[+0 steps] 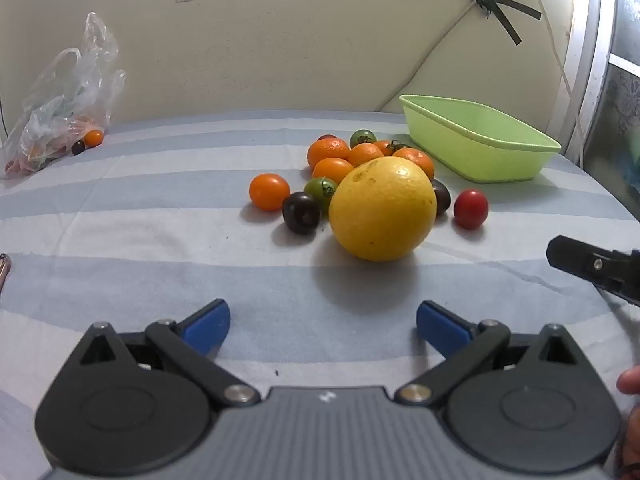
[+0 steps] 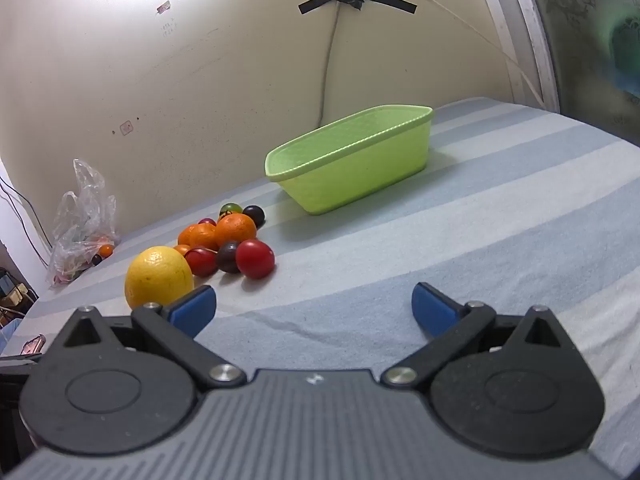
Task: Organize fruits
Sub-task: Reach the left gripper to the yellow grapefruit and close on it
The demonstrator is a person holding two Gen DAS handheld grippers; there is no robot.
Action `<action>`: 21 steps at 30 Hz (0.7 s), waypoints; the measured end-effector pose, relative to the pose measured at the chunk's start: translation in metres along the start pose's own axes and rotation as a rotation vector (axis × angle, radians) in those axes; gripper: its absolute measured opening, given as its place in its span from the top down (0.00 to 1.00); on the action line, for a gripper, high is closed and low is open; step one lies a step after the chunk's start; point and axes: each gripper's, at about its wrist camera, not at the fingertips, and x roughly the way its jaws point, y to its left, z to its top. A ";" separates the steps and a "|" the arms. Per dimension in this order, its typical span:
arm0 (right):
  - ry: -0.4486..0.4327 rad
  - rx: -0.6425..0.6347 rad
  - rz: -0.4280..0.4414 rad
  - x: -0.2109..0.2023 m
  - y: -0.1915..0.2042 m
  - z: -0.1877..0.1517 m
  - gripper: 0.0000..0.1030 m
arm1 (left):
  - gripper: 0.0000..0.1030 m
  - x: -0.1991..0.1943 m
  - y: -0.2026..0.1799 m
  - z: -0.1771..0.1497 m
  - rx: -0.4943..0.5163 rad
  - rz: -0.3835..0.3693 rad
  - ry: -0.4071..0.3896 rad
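Note:
A big yellow orange (image 1: 382,208) lies on the striped cloth in front of a pile of mandarins (image 1: 328,152) and small cherry tomatoes in orange, green, dark purple and red (image 1: 471,208). My left gripper (image 1: 323,326) is open and empty, a short way in front of the yellow orange. An empty light green basket (image 1: 480,148) stands behind and right of the pile. In the right wrist view my right gripper (image 2: 314,306) is open and empty; the yellow orange (image 2: 158,278) is just beyond its left finger, the pile (image 2: 234,240) and basket (image 2: 352,164) farther ahead.
A clear plastic bag (image 1: 64,100) with more small tomatoes lies at the far left by the wall, also in the right wrist view (image 2: 82,224). The right gripper's black finger (image 1: 592,266) enters the left wrist view at the right edge. The wall runs close behind the basket.

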 end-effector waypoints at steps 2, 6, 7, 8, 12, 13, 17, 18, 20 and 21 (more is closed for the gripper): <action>0.001 -0.003 -0.002 0.000 0.000 0.000 0.00 | 0.00 0.000 0.000 0.000 0.002 -0.004 -0.003; 0.001 -0.005 -0.005 -0.001 0.000 0.000 0.00 | 0.00 -0.003 0.003 -0.004 0.018 -0.038 -0.021; 0.001 -0.006 -0.005 -0.001 0.001 0.000 0.00 | 0.00 -0.005 0.006 -0.005 0.014 -0.057 -0.029; -0.006 -0.006 0.004 -0.002 0.000 0.000 0.00 | 0.00 -0.006 0.008 -0.006 0.008 -0.068 -0.033; -0.016 -0.044 0.089 -0.007 -0.001 0.002 0.25 | 0.06 -0.015 0.033 -0.010 -0.070 -0.106 -0.107; -0.003 -0.063 0.120 -0.004 0.001 0.004 0.30 | 0.12 -0.016 0.035 -0.009 -0.063 -0.101 -0.111; 0.031 -0.133 0.221 0.007 0.020 0.015 0.55 | 0.19 -0.023 0.056 -0.003 -0.085 -0.125 -0.136; 0.034 -0.150 0.241 0.009 0.025 0.018 0.57 | 0.19 -0.024 0.063 -0.002 -0.103 -0.143 -0.137; 0.053 -0.166 0.288 0.015 0.033 0.025 0.57 | 0.19 -0.026 0.079 0.000 -0.156 -0.190 -0.127; 0.064 -0.165 0.310 0.019 0.037 0.028 0.57 | 0.19 -0.025 0.086 0.003 -0.196 -0.226 -0.115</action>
